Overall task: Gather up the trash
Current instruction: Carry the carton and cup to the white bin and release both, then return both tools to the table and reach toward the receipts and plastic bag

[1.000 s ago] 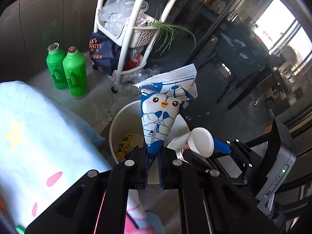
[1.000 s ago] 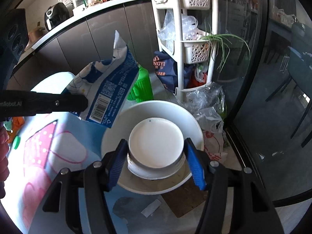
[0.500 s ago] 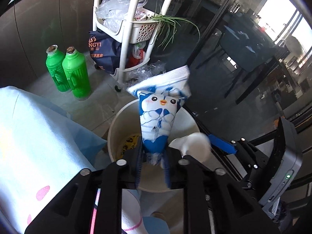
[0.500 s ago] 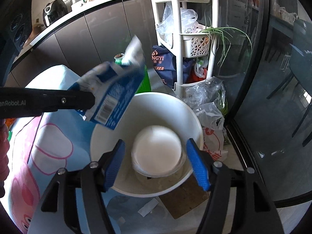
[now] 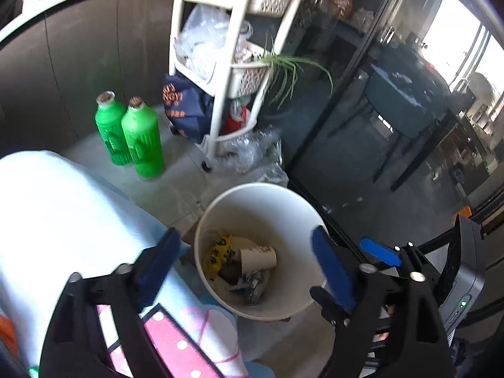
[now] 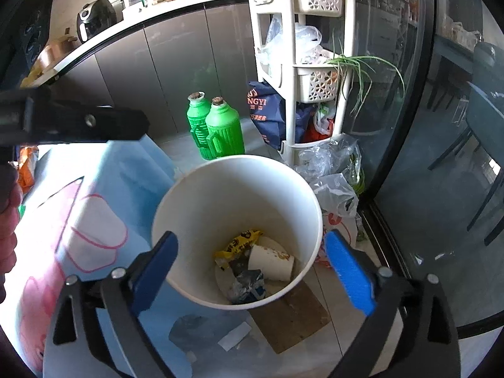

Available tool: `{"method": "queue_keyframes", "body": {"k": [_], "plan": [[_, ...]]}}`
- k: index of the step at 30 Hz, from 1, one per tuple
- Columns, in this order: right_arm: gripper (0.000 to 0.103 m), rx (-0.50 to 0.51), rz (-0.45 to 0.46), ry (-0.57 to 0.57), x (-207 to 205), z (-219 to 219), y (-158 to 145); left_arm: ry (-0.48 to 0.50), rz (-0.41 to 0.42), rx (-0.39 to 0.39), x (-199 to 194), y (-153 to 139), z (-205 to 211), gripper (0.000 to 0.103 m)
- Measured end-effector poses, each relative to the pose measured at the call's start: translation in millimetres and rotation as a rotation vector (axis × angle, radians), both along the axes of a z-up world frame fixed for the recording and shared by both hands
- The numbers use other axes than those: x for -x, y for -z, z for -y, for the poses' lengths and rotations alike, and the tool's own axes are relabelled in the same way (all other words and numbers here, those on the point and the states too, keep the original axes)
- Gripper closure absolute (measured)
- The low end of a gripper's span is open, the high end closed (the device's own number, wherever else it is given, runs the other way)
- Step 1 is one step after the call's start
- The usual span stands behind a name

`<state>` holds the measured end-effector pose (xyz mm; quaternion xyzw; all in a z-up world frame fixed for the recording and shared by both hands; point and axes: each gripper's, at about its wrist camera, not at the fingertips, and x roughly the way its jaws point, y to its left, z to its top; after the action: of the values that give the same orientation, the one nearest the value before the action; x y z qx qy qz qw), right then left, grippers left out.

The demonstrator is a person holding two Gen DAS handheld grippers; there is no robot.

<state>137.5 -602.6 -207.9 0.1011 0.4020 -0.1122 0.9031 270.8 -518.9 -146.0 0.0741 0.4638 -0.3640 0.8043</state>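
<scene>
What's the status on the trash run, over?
Left tool open, empty. Right tool open, empty. Paper cup and blue wrapper lying in white bin. Nothing blocking the bin mouth.

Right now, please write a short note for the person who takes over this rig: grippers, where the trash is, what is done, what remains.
Left gripper: open, holds nothing, above the white bin.
Right gripper: open, holds nothing, also above the bin.
In the bin: paper cup, blue-white wrapper, yellow wrapper.
Done: those three pieces are binned.
Left: an orange packet lies on the blue tablecloth at the far left; it may be trash, check it. Scraps on the floor by the bin too.
</scene>
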Motion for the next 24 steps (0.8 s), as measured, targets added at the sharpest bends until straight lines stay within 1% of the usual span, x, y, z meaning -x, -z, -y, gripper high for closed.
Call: {"method": "queue_keyframes", "body": {"k": [3,9,15,18,20,24], "plan": [[0.003,0.010,0.011,0.003,2.3,-5.3,-10.0,-0.030,0.015,0.017,1.4,-10.9,-11.1,0.008],[0.003,0.013,0.022,0.003,9.5,-17.2,-28.1,-0.066,0.008,0.012,2.6,-21.7,-35.3,0.008],[0.003,0.025,0.051,-0.004,25.2,-40.4,-61.6,-0.115,0.002,0.039,13.5,-47.5,-69.4,0.008],[0.003,0.036,0.070,-0.011,35.8,-58.0,-84.0,-0.144,0.013,0.061,26.1,-63.7,-95.0,0.008],[0.003,0.040,0.086,-0.026,41.8,-71.7,-97.4,-0.168,0.021,0.063,36.0,-73.4,-114.0,0.008],[0.003,0.062,0.107,-0.098,57.3,-113.2,-119.2,-0.230,0.036,0.072,57.1,-85.9,-166.0,0.008]]}}
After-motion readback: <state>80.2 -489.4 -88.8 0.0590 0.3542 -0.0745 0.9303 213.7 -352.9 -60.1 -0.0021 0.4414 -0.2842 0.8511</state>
